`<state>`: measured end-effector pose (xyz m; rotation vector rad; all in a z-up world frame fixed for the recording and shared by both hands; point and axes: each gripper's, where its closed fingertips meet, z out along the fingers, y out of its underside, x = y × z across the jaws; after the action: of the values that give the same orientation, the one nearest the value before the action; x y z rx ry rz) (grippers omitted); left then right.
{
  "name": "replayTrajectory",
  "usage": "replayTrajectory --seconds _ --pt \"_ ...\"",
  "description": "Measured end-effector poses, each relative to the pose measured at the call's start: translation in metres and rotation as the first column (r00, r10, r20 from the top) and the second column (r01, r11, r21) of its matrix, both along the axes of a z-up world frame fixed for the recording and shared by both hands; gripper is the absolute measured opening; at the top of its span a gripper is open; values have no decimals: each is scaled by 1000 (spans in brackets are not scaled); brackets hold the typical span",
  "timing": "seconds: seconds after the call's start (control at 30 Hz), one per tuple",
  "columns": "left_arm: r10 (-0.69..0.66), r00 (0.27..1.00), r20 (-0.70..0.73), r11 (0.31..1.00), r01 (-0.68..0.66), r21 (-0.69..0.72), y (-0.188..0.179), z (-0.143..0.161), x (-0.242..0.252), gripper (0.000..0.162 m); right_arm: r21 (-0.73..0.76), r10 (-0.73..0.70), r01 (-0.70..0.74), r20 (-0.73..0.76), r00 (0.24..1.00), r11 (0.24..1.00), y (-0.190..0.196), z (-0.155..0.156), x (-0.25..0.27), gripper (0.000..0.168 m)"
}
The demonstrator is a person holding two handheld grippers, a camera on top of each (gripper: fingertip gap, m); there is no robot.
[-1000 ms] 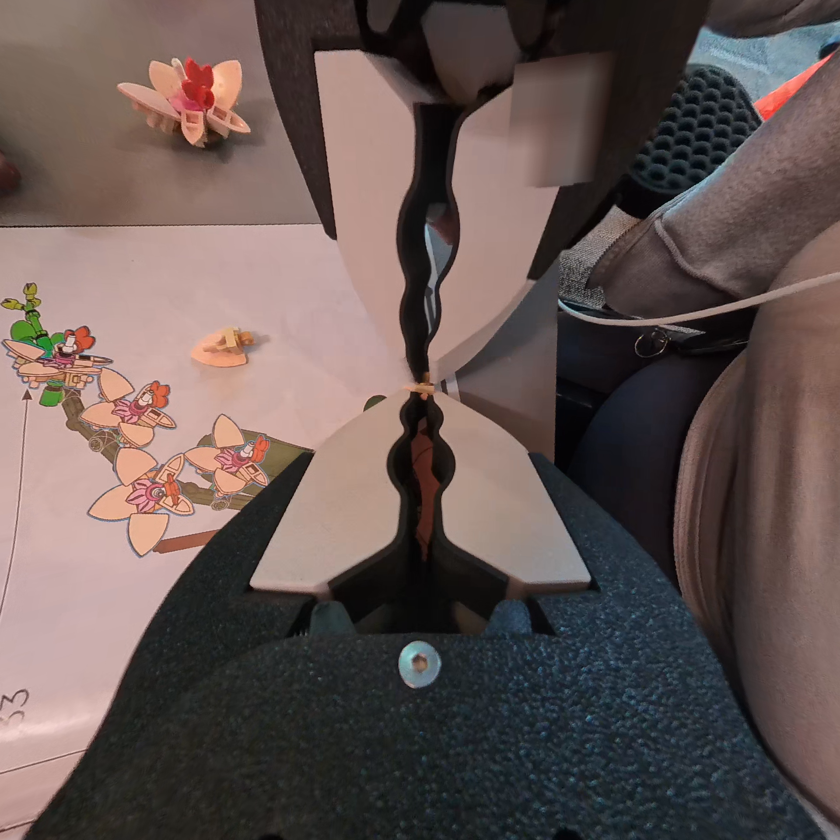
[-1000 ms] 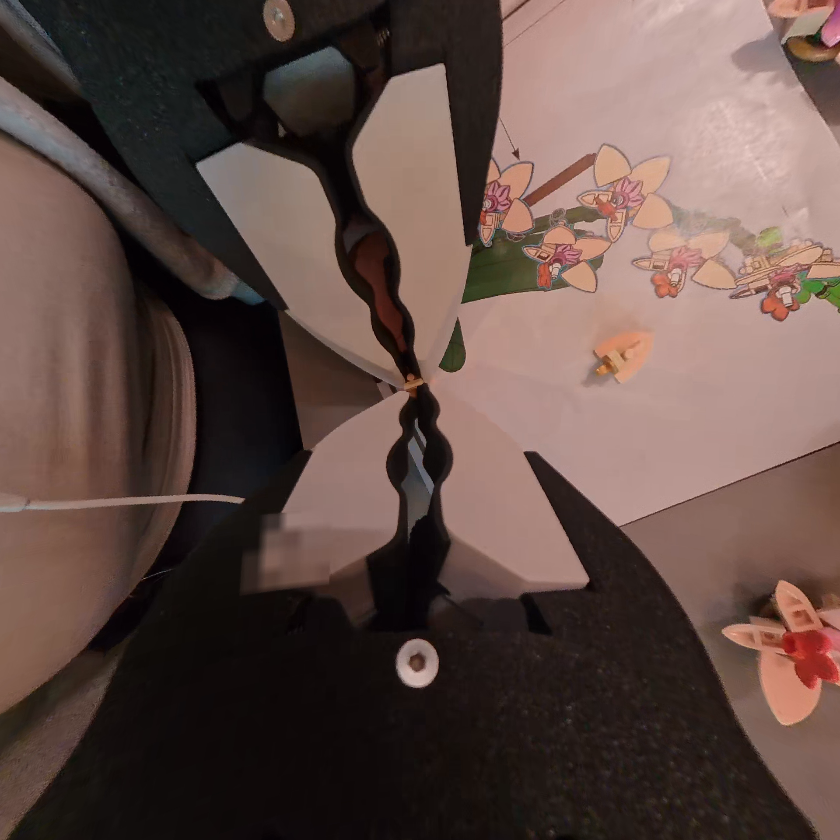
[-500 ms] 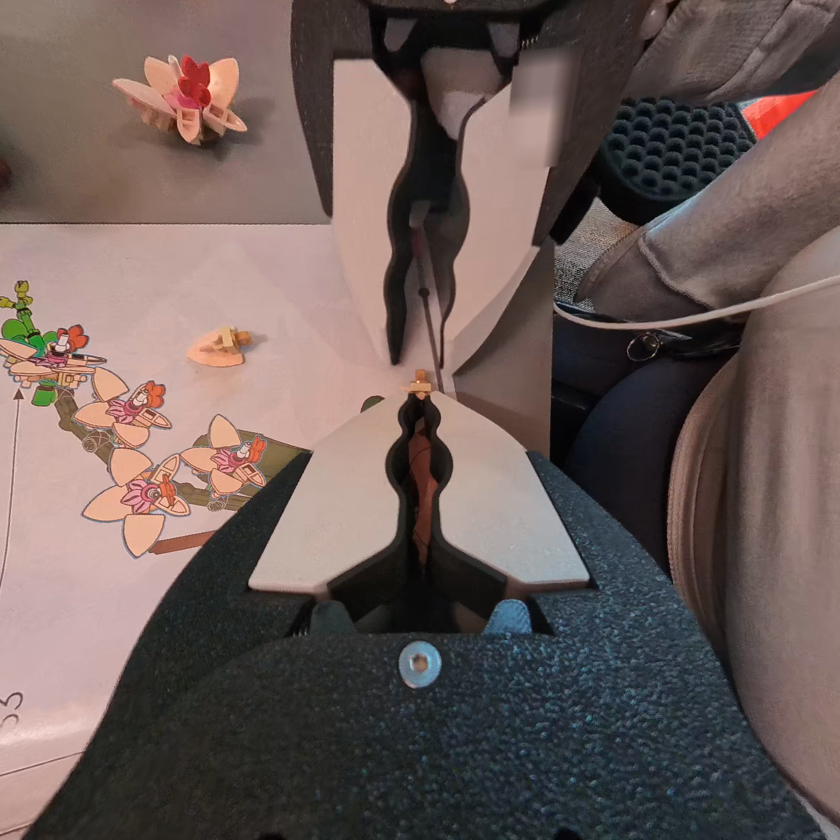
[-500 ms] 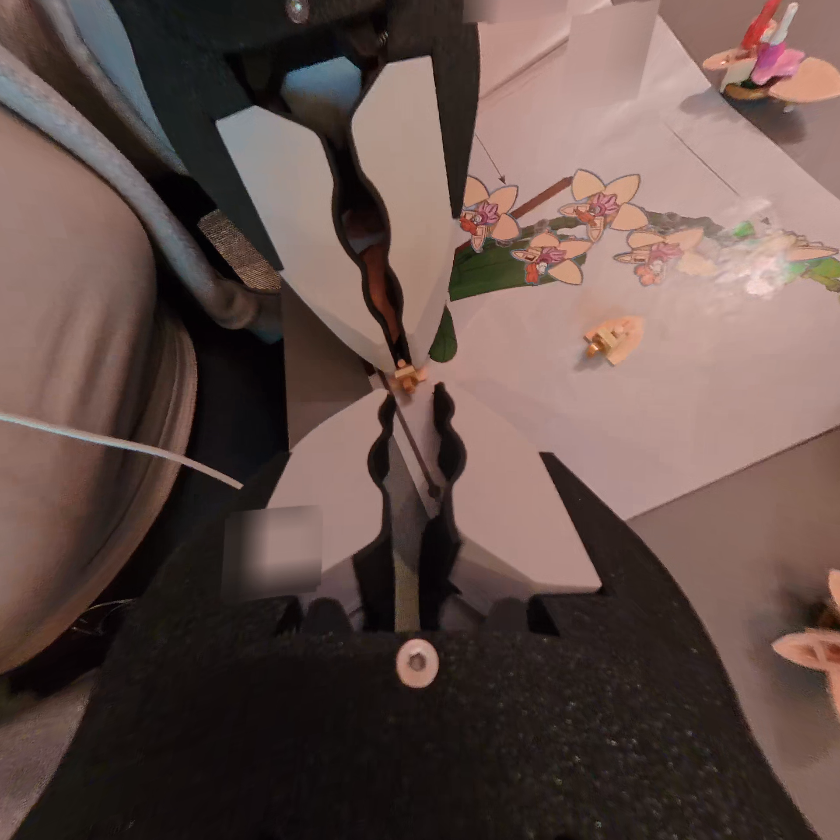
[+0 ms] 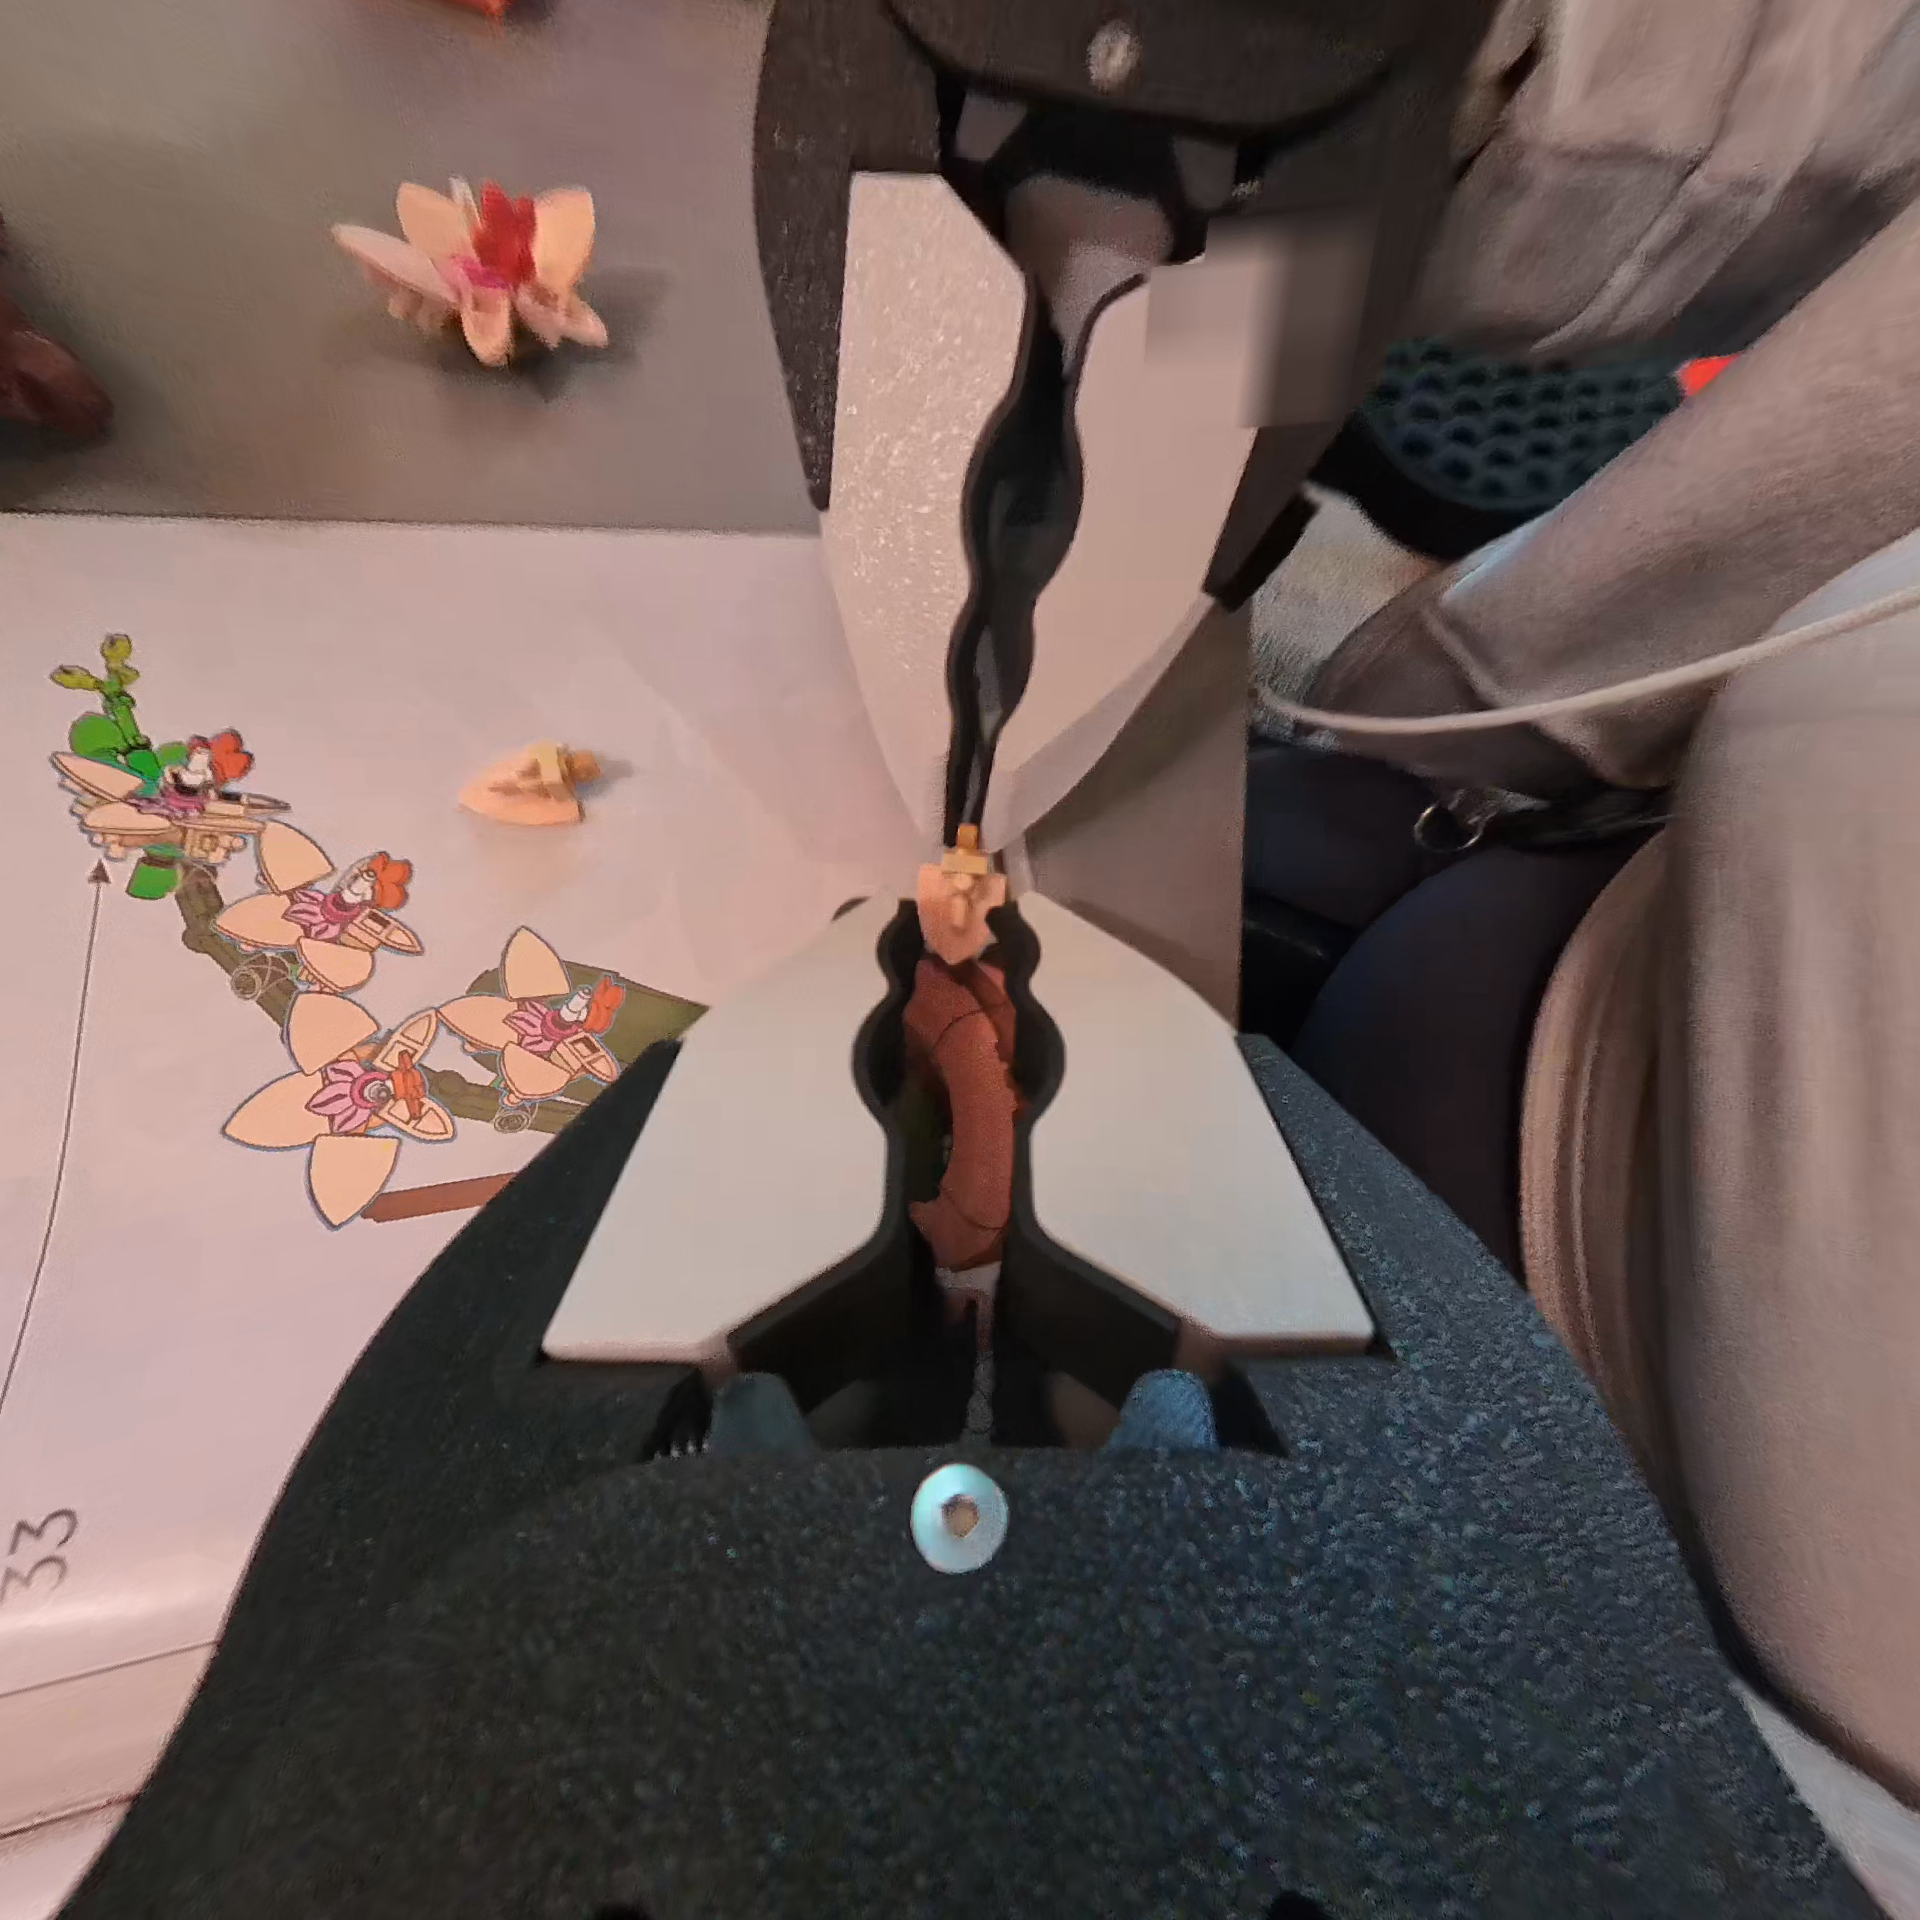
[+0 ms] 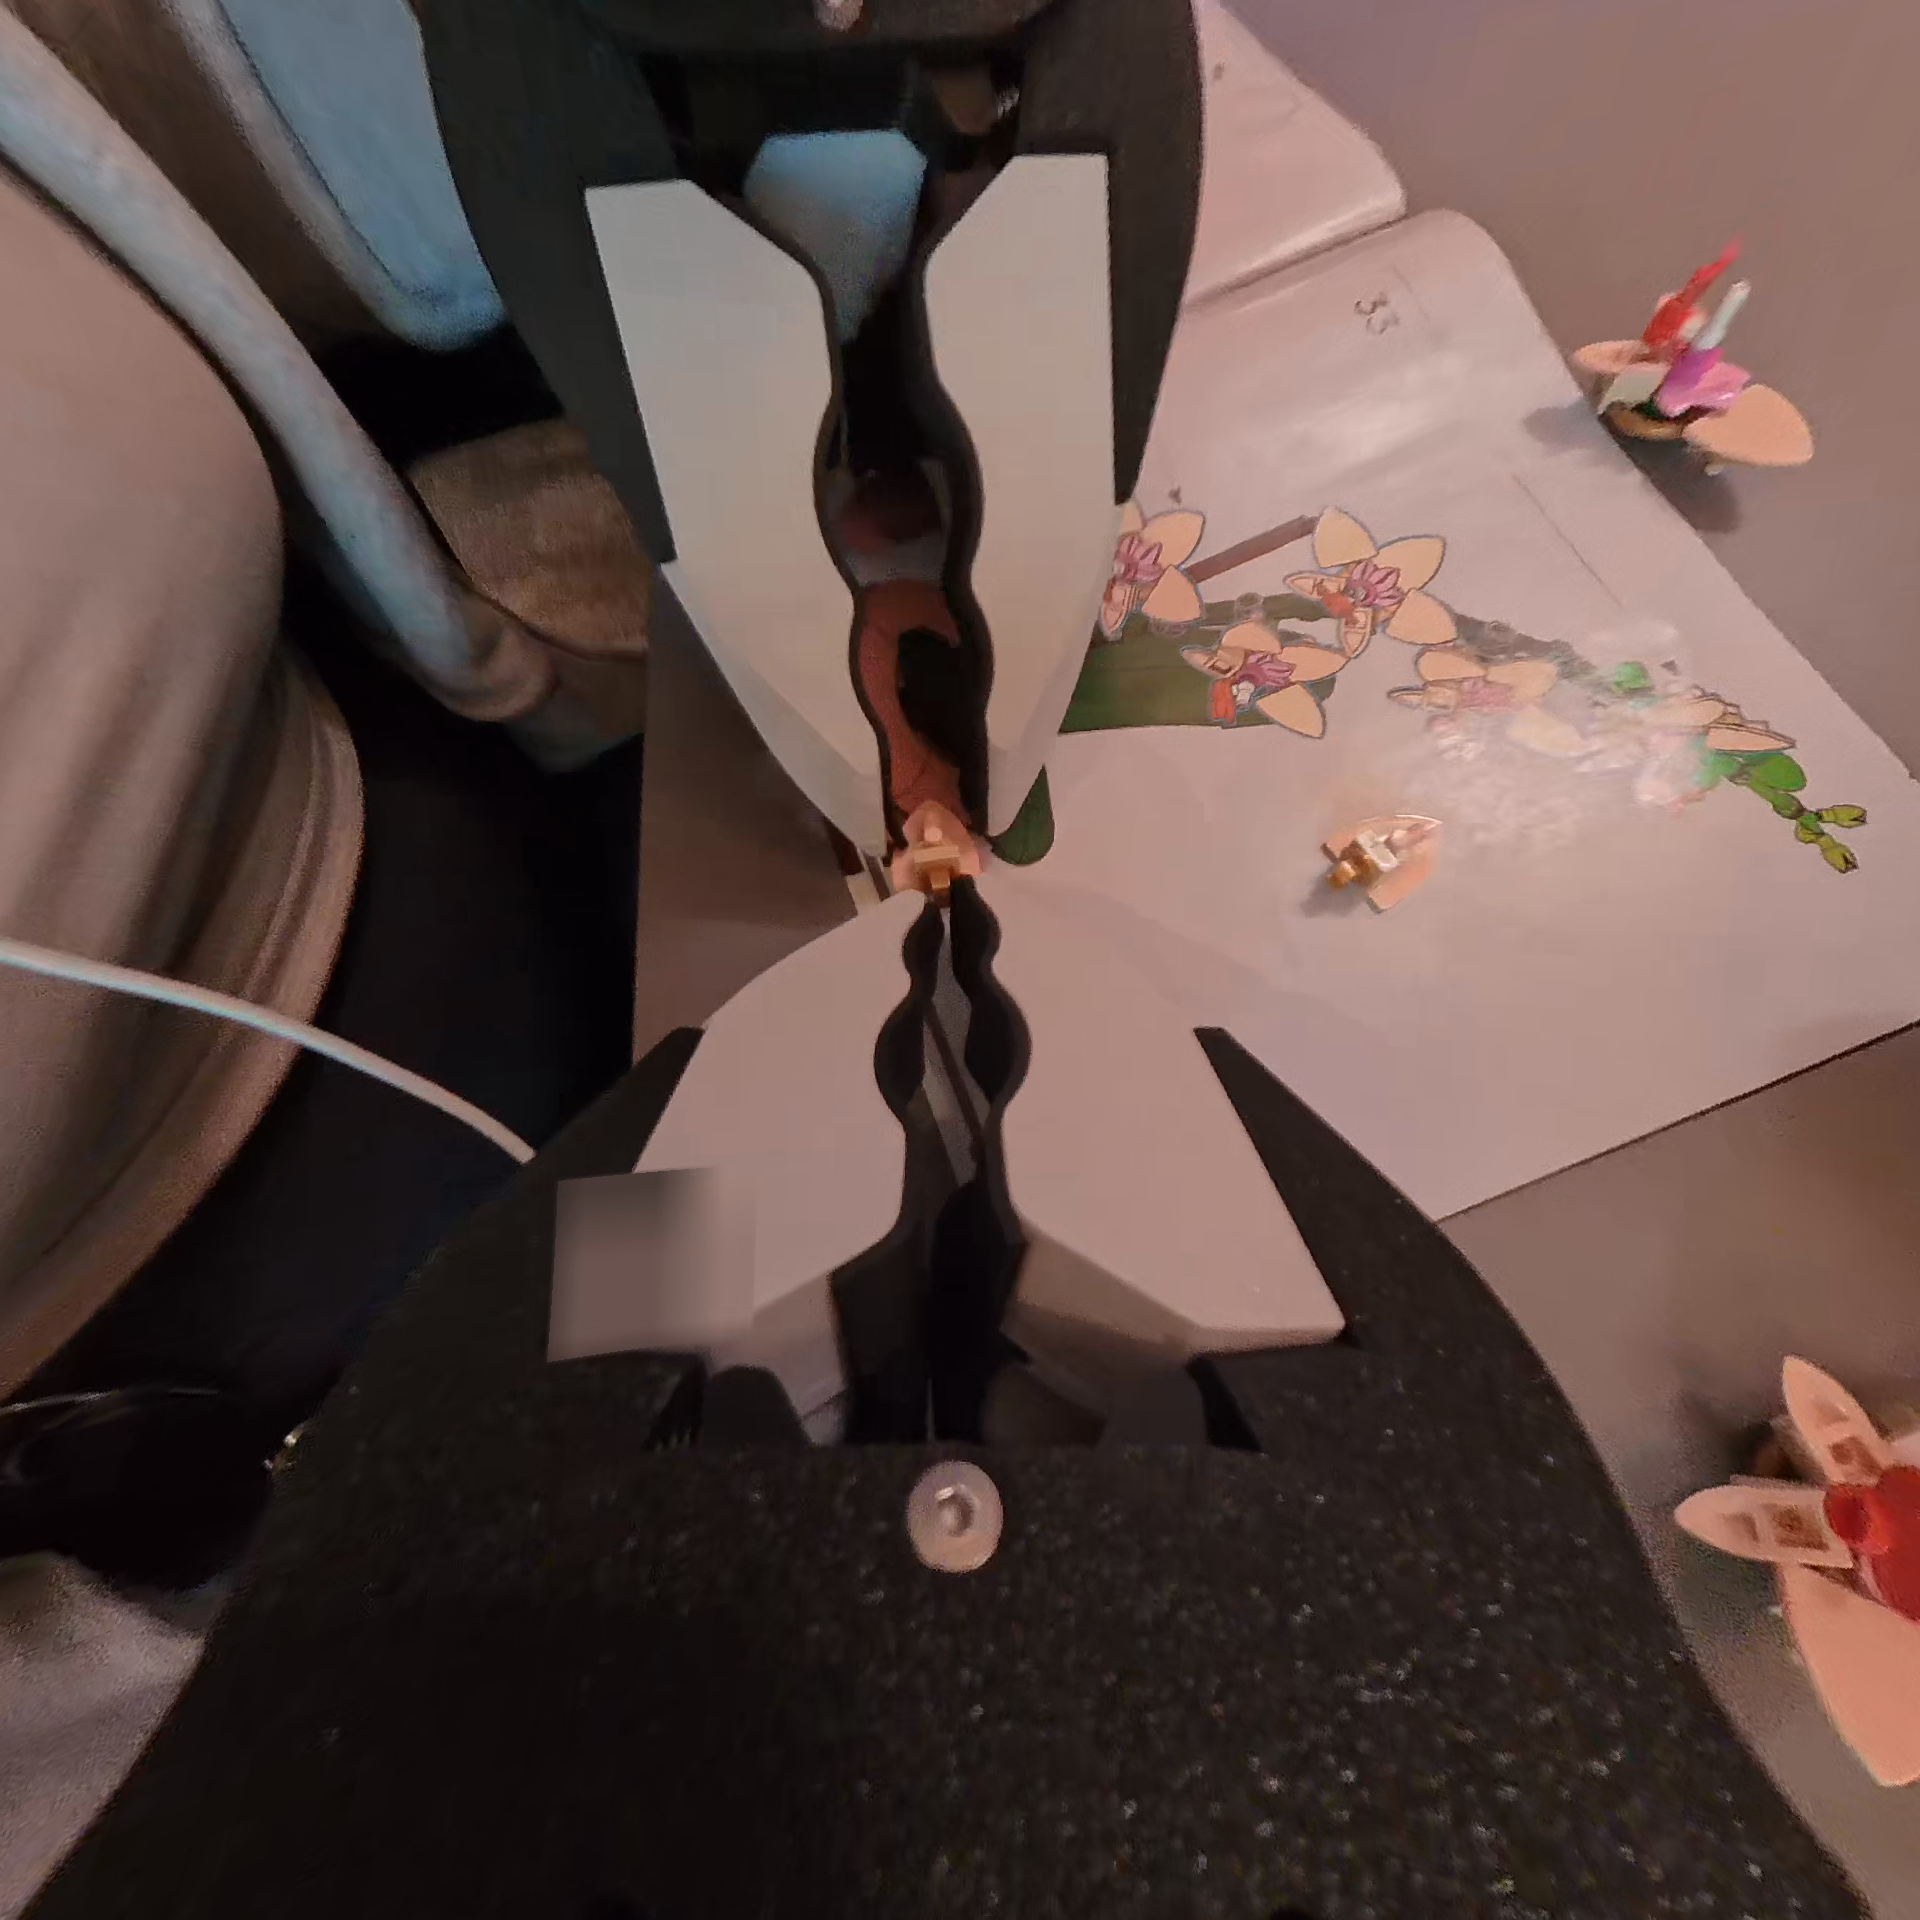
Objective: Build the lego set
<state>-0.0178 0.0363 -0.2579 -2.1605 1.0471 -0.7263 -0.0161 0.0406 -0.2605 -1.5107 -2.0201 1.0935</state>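
Note:
My left gripper (image 5: 961, 909) is shut on a small cream petal piece (image 5: 958, 904) with a tan pin at its front end. My right gripper (image 6: 940, 906) faces it tip to tip, its fingertips closed on that tan pin (image 6: 938, 881). In the left wrist view the right gripper (image 5: 968, 821) comes down from the top. In the right wrist view the left gripper (image 6: 935, 826) comes down from the top with the petal piece (image 6: 935, 847) at its tips. A brown shape (image 5: 961, 1091) shows in the gap between the left fingers; I cannot tell what it is.
A printed instruction sheet (image 5: 260, 1351) (image 6: 1351, 1018) lies on the grey table, with a loose cream petal piece (image 5: 525, 795) (image 6: 1382, 854) on it. A built flower (image 5: 483, 270) (image 6: 1829, 1538) and another flower assembly (image 6: 1704, 384) stand beyond the sheet. A person's lap (image 5: 1714, 1143) is close beside the grippers.
The right gripper drew back and opened half a second ago; now it is back at the left tips and closed on the pin. More of the petal piece shows at the left tips.

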Motion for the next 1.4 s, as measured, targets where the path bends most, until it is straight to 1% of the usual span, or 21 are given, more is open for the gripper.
replayTrajectory --seconds 0.03,0.1,0.17,0.23,0.37,0.43,0.53,0.57,0.6,0.67,0.8,0.87,0.9,0.97,1.07,1.13,1.23,1.33,1.4 --pt "-2 999 46 1000 1 17 0 7 0 16 -43 -21 19 -30 999 999 1 6 0 2" --pt "11 989 145 997 -22 74 2 25 -3 18 -146 -76 61 -100 992 987 5 20 0 2" --pt "24 975 222 992 -52 119 5 39 -7 18 -245 -115 69 -179 977 967 7 38 -1 2" --pt "25 959 283 989 -65 135 5 47 -8 20 -317 -146 64 -242 959 946 7 53 -1 2" --pt "14 916 402 985 -82 152 5 61 -1 26 -365 -175 62 -286 942 929 5 66 -1 2" --pt "-4 896 443 969 -106 223 7 71 0 26 -430 -201 55 -301 932 901 3 73 -1 2" --pt "-71 887 457 912 -128 389 7 86 -4 24 -561 -236 18 -319 918 828 -1 86 2 1" --pt "-79 893 443 889 -138 436 6 89 -7 24 -568 -243 25 -313 918 823 -1 86 3 1" --pt "-75 906 417 870 -145 472 7 90 -10 24 -550 -251 51 -295 922 834 1 81 5 1" --pt "-42 937 347 846 -152 512 9 86 -17 22 -467 -276 137 -242 930 873 10 68 7 2" --pt "53 979 195 860 -144 490 15 66 -29 20 -213 -318 288 -122 940 934 30 40 16 2" --pt "44 984 170 867 -122 483 15 61 -26 19 -140 -331 317 -91 939 938 35 32 19 2" --pt "31 986 165 869 -108 483 15 59 -23 18 -145 -327 311 -102 940 939 34 33 18 2" --pt "-3 989 147 862 -72 501 16 57 -17 18 -217 -312 280 -131 941 935 26 39 13 2" --pt "-74 992 104 832 4 555 15 59 -8 19 -359 -287 224 -133 949 906 15 45 8 2" --pt "-130 991 38 803 83 590 12 59 -4 19 -435 -266 188 -124 956 880 10 49 8 2" --pt "-161 985 -63 766 164 622 9 55 -6 15 -445 -256 181 -114 960 877 10 50 7 2" --pt "-187 978 -91 743 201 638 1 51 -3 14 -451 -216 151 -94 972 880 0 48 3 2" --pt "-184 978 -95 738 201 644 -2 48 -3 10 -421 -211 159 -80 974 893 -5 42 -1 2"
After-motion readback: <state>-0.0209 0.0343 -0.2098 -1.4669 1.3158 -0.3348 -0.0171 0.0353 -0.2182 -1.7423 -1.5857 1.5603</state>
